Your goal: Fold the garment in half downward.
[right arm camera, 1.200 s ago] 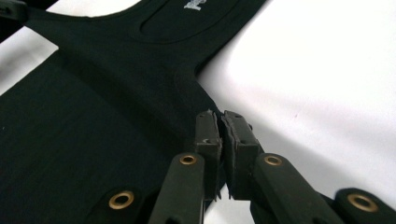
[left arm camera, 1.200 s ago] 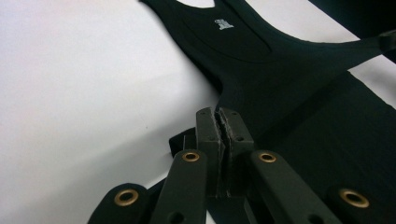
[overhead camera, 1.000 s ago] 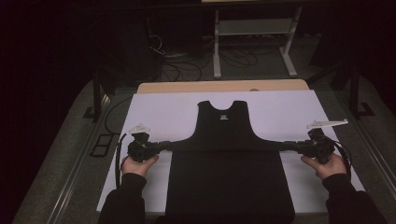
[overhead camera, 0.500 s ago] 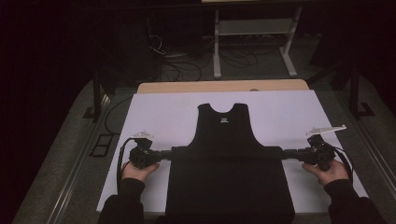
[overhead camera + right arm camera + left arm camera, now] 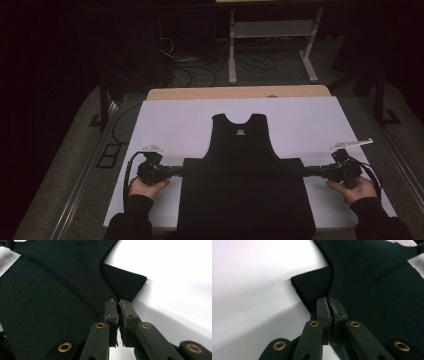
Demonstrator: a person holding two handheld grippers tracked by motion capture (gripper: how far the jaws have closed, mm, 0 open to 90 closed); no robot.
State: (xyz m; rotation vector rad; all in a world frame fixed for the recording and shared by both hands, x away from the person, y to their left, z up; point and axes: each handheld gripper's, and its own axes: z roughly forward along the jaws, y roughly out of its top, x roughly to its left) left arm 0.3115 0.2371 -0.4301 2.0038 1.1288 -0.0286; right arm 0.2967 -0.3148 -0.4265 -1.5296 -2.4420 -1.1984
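High view: black tank top (image 5: 243, 175) lay flat on the white desk (image 5: 165, 120), lower half folded up, left gripper (image 5: 176, 170) and right gripper (image 5: 311, 171) at the fold's corners. Left gripper view: jaws clamped on fabric edge (image 5: 317, 287). Right gripper view: same; hem cut off.

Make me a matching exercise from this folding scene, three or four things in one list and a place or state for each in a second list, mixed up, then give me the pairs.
Things:
1. black tank top
2. left gripper
3. right gripper
4. white sheet

Places or states:
A. shut at the right end of the fold
B. spread under the garment
C. lower half folded up over itself
D. shut at the left end of the fold

Pairs: 1-C, 2-D, 3-A, 4-B
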